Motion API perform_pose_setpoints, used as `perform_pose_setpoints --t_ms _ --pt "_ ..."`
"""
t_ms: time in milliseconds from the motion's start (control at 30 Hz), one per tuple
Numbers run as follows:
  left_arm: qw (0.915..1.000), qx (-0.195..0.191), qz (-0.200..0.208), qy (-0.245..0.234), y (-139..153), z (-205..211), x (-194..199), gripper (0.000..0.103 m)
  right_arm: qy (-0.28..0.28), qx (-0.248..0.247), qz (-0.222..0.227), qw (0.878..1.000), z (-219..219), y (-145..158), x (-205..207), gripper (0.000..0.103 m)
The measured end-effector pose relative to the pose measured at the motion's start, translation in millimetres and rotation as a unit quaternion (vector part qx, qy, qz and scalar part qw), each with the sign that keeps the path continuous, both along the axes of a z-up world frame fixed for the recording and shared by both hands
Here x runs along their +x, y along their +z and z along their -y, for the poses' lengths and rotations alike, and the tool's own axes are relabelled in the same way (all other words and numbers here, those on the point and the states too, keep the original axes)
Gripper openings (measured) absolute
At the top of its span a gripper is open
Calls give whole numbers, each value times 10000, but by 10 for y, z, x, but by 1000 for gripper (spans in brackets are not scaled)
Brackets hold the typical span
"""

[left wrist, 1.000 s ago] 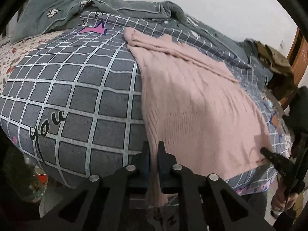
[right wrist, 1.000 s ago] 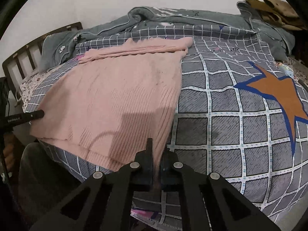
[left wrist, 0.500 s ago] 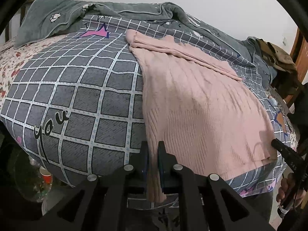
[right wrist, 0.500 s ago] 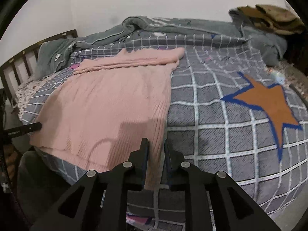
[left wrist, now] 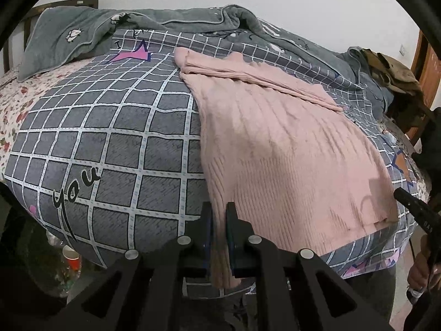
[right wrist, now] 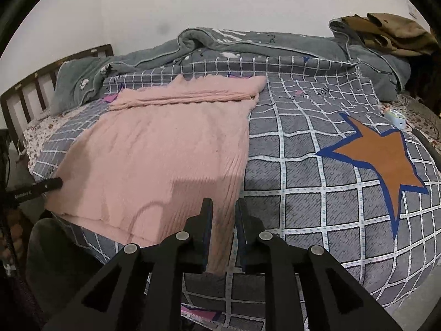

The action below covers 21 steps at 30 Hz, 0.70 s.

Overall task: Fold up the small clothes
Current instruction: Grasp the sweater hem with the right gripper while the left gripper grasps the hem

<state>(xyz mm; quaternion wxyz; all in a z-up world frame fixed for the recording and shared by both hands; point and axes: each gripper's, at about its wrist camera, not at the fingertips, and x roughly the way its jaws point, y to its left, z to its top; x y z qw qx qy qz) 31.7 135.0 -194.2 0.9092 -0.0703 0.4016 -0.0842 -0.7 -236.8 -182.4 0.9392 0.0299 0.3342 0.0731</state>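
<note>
On the bed, left jaws pinch the pink sweater (left wrist: 275, 151); only the right view shows right jaws parted.

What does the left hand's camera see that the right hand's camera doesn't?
Only the left view shows the word "you" printed on the checked cover, and a red cup below the bed's edge. Only the right view shows the big orange star and the slatted wooden bed frame. Both show the pink knit garment spread on the bed and the grey blanket bunched behind it.
</note>
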Motion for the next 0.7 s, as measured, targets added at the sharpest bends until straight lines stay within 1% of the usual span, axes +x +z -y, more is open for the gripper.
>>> perform_pose_setpoints --t_ms 33,67,100,133,167,200,267,400,467,500,567,700 --pt "10000 -32 11 -20 3 -5 -17 11 11 30 6 10000 13 9 -14 16" --pt "9999 -94 21 -33 4 -19 -29 14 26 37 4 10000 19 9 -23 16" --pt "9998 -188 28 -41 3 -46 -40 17 46 36 -7 10000 19 6 -35 18" --pt "9996 -281 27 -49 0 -74 -52 18 68 38 -29 10000 23 -2 -40 20" --pt "9994 -328 25 -60 -4 -87 -59 18 110 71 -69 9999 26 -17 -48 27" --pt "9993 -368 11 -84 -10 -101 -68 21 143 115 -104 9998 30 -30 -51 33" --pt "9994 -346 -29 -92 -30 -95 -71 26 152 176 -153 9996 37 -59 -53 33" --pt "9989 -398 -213 -154 -100 -90 -66 26 128 218 -334 9991 41 -115 -7 34" --pt "9986 -423 -285 -144 -136 -85 -60 26 105 183 -352 9992 30 -142 -10 34" --pt "9987 -430 -225 -142 -136 -85 -78 28 76 141 -316 9994 20 -146 -17 34" --pt "9986 -449 -219 -171 -141 -78 -89 29 38 59 -237 9997 7 -156 -37 34" --pt "9986 -423 -196 -255 -150 -49 -108 29 78 232 -309 9992 32 -204 -16 35"
